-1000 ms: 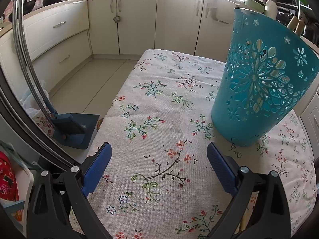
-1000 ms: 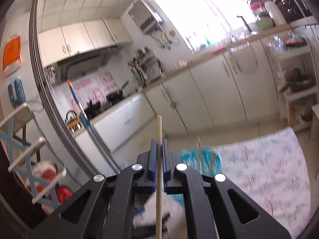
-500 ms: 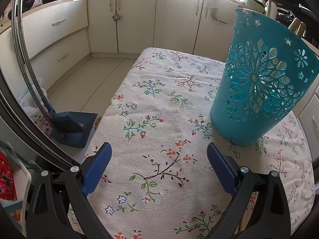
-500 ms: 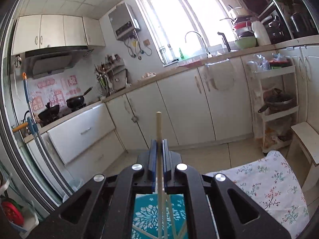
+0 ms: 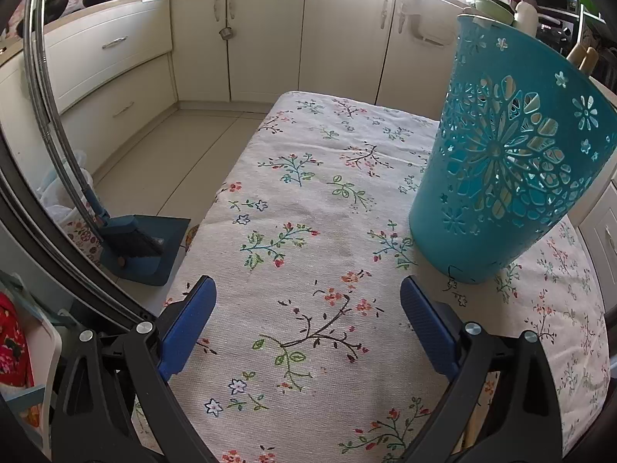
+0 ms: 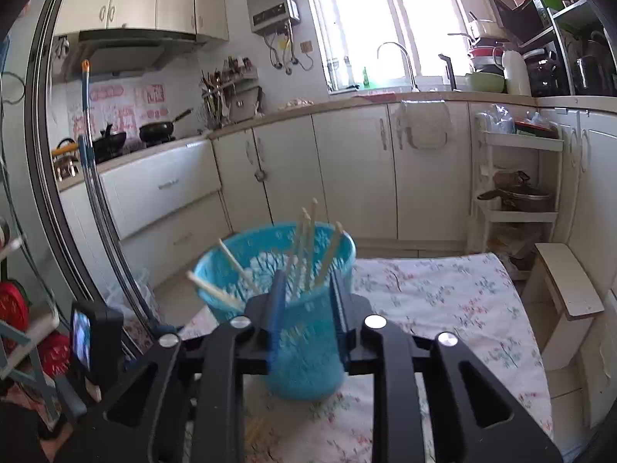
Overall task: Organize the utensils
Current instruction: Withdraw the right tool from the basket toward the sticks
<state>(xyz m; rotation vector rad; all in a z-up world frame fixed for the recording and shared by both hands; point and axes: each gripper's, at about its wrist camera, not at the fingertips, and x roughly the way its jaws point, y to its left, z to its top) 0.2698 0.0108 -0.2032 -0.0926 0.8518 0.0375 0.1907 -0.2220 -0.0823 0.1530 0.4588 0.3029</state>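
Observation:
A teal cut-out plastic basket stands upright on the floral tablecloth, to the right of my left gripper, which is open and empty just above the cloth. In the right wrist view the same basket holds several wooden chopsticks that lean against its rim. My right gripper hovers just before the basket's near rim, its jaws opening, with no chopstick between the blue pads. Two wooden tips poke above the basket's far rim in the left wrist view.
Cream kitchen cabinets line the far wall, with pans on the stove. A blue dustpan and broom sit on the floor left of the table. A white shelf rack and a small wooden stool stand to the right.
The right gripper, which was shut on an upright chopstick, has dipped toward the basket and parted its jaws; the chopstick is no longer between them. The left gripper has stayed put.

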